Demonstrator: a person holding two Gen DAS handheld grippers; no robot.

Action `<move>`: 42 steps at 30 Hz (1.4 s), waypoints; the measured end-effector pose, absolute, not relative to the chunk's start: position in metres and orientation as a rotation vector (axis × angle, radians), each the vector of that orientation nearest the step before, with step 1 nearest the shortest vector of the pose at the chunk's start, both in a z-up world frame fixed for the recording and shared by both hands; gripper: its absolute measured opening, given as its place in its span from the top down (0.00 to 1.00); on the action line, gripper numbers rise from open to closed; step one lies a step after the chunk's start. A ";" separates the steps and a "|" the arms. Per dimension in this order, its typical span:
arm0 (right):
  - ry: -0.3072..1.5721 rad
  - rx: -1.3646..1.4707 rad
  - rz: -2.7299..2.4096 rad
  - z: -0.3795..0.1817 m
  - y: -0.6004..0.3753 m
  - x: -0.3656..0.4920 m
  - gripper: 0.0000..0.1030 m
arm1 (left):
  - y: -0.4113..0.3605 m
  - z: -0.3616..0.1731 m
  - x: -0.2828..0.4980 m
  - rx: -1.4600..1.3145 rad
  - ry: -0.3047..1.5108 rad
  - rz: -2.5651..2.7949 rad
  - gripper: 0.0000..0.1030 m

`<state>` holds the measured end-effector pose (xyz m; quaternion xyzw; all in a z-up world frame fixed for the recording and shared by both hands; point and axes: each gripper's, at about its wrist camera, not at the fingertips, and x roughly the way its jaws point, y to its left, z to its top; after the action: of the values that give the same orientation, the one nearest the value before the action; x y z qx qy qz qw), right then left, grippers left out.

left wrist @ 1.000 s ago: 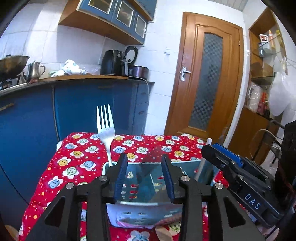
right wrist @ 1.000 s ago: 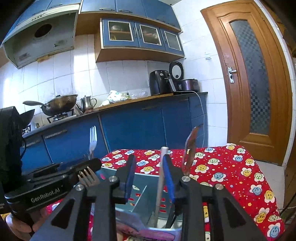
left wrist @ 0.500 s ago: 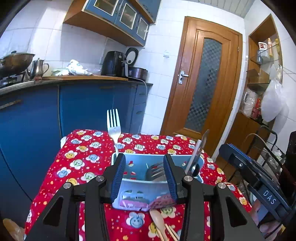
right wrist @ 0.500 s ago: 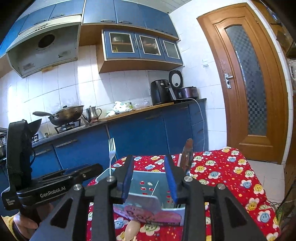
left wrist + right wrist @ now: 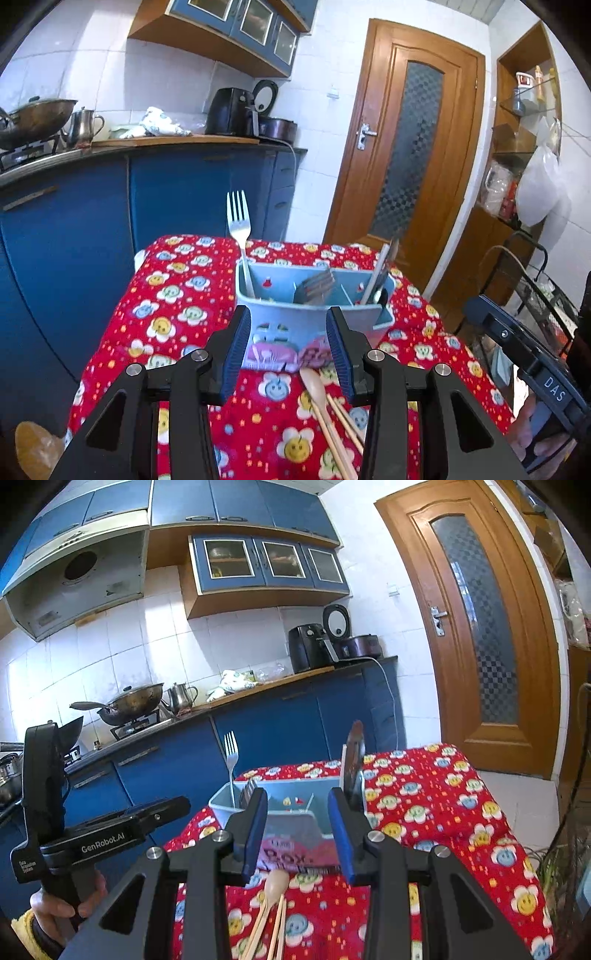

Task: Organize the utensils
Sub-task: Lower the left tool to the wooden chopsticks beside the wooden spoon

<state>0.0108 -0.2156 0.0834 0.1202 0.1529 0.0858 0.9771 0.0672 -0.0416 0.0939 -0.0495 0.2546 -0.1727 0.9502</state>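
Observation:
A light-blue utensil holder (image 5: 310, 314) (image 5: 295, 812) stands on the red flowered tablecloth (image 5: 177, 310). A fork (image 5: 239, 225) (image 5: 231, 753) stands upright in its left compartment, a second fork head (image 5: 314, 286) leans in the middle, and a knife and stick (image 5: 380, 273) (image 5: 352, 753) lean in the right one. A wooden spoon (image 5: 314, 387) (image 5: 275, 886) and chopsticks (image 5: 345, 417) (image 5: 277, 930) lie in front of it. My left gripper (image 5: 288, 350) and right gripper (image 5: 297, 830) are both open and empty, short of the holder.
Blue kitchen cabinets (image 5: 92, 206) and a counter with appliances stand behind the table. A wooden door (image 5: 406, 155) is at the back right. A wire rack (image 5: 546, 295) stands to the right of the table.
Both grippers have pulled back and up from the holder. The spoon and chopsticks on the cloth have come into view.

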 end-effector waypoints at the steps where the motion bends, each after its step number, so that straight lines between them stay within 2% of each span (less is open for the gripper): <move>1: 0.314 0.244 0.169 0.082 -0.216 0.008 0.64 | -0.042 0.092 0.065 -0.097 0.528 -0.351 0.58; 27: 0.485 0.349 0.065 0.018 -0.255 -0.039 0.63 | -0.070 0.021 0.053 0.001 0.848 -0.358 0.58; 42: 0.504 0.374 0.062 0.008 -0.265 -0.039 0.63 | -0.086 -0.007 0.072 0.030 0.989 -0.355 0.58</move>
<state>-0.0395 -0.2647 0.0077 0.1840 0.2480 0.0303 0.9506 0.0725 -0.0864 -0.0068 0.0142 0.4719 -0.1695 0.8651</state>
